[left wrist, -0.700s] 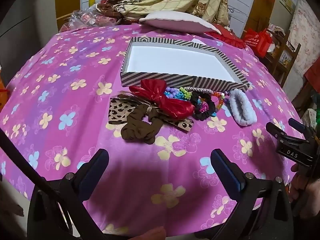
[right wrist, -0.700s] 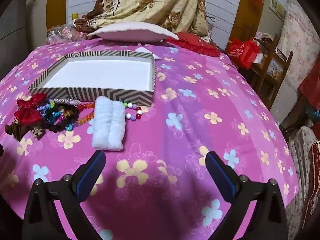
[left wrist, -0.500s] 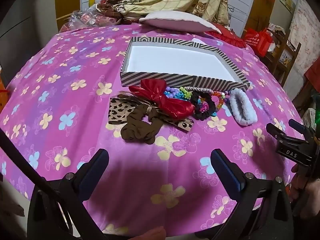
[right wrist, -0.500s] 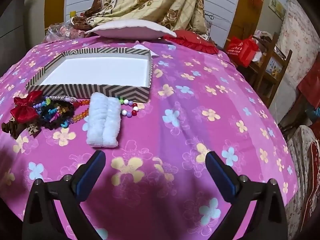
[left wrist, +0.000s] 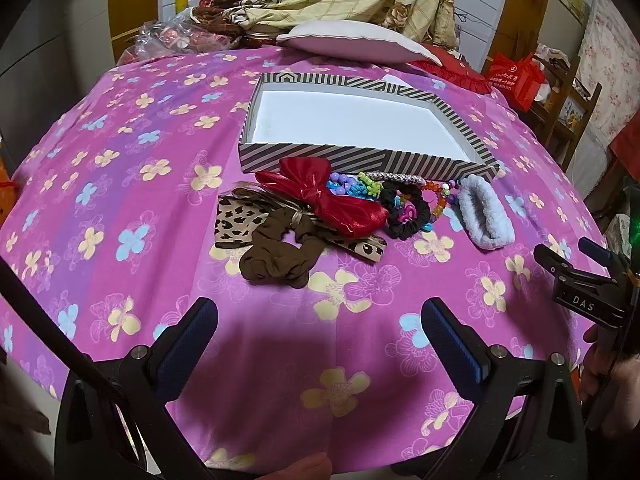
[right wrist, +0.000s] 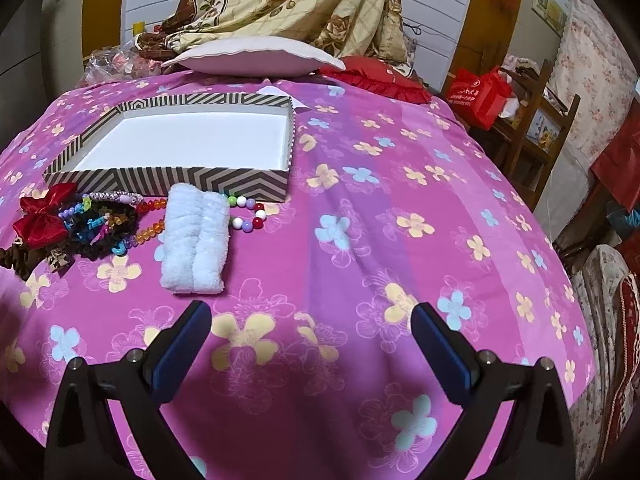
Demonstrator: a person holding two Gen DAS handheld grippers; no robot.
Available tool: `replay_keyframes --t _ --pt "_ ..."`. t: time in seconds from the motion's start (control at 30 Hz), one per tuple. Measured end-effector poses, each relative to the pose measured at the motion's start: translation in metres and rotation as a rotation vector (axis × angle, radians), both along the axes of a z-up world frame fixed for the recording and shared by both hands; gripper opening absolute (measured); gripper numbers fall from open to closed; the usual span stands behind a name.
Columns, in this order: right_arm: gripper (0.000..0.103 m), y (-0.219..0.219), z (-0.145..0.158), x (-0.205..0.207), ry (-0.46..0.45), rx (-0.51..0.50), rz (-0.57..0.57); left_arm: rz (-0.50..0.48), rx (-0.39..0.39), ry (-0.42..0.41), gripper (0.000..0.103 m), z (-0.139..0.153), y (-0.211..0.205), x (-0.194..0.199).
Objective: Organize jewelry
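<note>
While the striped box [left wrist: 360, 160] is sitting empty at twelve o'clock, nothing is looking sorted yet: the red bow [left wrist: 324, 200], brown scrunchie [left wrist: 276, 258], beads [right wrist: 244, 216] and white fluffy band [right wrist: 196, 240] are lying heaped against its near wall. Both the left gripper [left wrist: 318, 334] and the right gripper [right wrist: 310, 330] are hovering spread and empty. Tangled small pieces are staying hard to separate.

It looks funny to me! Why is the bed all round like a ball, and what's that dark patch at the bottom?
Left wrist view: the fisheye lens bulges the pink bedspread and bends the striped box. Right wrist view: same bulge, black corners, and a dark shadow on the cloth between the open right gripper fingers.
</note>
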State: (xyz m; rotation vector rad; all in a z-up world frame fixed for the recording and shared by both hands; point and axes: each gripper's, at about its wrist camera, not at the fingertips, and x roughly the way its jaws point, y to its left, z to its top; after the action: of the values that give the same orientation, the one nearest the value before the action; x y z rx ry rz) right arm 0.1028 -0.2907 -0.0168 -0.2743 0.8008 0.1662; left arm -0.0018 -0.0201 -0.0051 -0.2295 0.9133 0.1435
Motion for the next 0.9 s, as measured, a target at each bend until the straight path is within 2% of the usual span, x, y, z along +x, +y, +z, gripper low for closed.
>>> replay_keyframes --t 0.67,0.7,0.9 --pt "0.102 -0.005 0.006 0.003 -0.025 -0.008 -0.019 0.0 -0.009 0.009 0.075 -0.004 0.001 0.001" --pt "0.102 -0.006 0.005 0.003 -0.011 0.029 -0.019 0.0 -0.01 0.01 0.075 -0.004 0.001 0.0" --pt "0.102 -0.006 0.012 0.002 -0.058 0.013 -0.021 0.001 -0.011 0.01 0.075 -0.004 0.002 0.001"
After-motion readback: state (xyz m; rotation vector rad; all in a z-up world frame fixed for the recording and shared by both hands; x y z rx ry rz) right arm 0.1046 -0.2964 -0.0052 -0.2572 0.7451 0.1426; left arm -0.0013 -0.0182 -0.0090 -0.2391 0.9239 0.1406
